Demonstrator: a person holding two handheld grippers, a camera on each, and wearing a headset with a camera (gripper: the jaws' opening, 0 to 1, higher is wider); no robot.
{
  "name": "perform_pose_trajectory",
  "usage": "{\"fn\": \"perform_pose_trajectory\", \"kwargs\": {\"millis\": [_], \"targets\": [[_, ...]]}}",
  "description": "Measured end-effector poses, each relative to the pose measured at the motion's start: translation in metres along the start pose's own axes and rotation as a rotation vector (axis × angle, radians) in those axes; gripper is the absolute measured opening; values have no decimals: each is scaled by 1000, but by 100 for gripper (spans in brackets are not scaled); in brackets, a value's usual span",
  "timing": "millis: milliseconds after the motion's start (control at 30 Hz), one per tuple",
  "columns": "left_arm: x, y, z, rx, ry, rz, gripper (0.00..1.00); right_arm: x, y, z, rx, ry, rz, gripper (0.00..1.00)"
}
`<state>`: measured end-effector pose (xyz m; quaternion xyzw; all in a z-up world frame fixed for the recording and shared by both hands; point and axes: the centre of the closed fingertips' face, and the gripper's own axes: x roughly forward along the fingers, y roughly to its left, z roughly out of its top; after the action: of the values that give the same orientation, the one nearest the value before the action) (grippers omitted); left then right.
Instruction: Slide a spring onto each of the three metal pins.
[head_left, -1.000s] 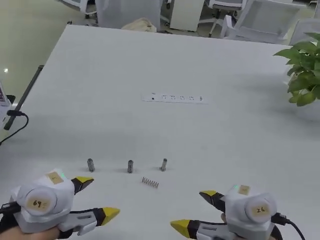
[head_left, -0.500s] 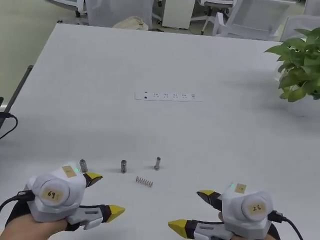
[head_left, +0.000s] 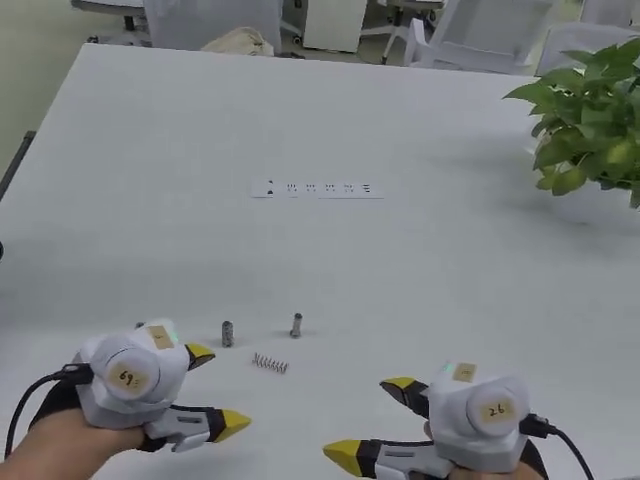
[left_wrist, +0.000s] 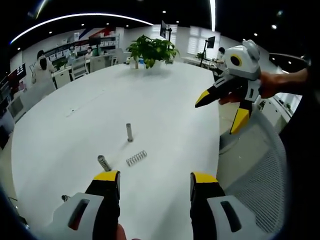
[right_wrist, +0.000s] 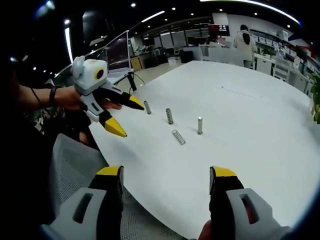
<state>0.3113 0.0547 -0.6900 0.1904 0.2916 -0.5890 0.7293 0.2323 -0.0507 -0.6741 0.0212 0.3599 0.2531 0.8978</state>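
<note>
Three short metal pins stand in a row on the white table (head_left: 420, 270). The right pin (head_left: 296, 325) (right_wrist: 199, 125) is bare. The middle pin (head_left: 227, 334) (right_wrist: 169, 116) and the left pin (right_wrist: 147, 107) each carry a spring. In the head view, the left gripper's body mostly hides the left pin. A loose spring (head_left: 269, 363) (left_wrist: 136, 158) (right_wrist: 178, 137) lies flat just in front of the row. My left gripper (head_left: 218, 388) (left_wrist: 155, 177) is open, close to the left pin. My right gripper (head_left: 368, 418) (right_wrist: 166, 172) is open near the front edge, right of the spring.
A white power strip (head_left: 315, 188) lies mid-table beyond the pins. A potted plant (head_left: 590, 110) stands at the far right. Office chairs (head_left: 470, 30) line the far edge. The table's front edge is just under both grippers.
The head camera has shifted, moving the scene left. My left gripper has come forward toward the pin row and now covers the left pin in the head view. The right gripper has barely moved.
</note>
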Motion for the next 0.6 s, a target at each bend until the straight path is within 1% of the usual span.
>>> {"fn": "perform_pose_trajectory", "kwargs": {"millis": [100, 333, 600], "targets": [[6, -1, 1, 12, 8, -13, 51, 0, 0, 1, 7, -6, 0, 69], [24, 1, 2, 23, 28, -33, 50, 0, 0, 3, 17, -21, -5, 67], [52, 10, 1, 23, 54, -42, 47, -2, -2, 0, 23, -20, -8, 67]]}}
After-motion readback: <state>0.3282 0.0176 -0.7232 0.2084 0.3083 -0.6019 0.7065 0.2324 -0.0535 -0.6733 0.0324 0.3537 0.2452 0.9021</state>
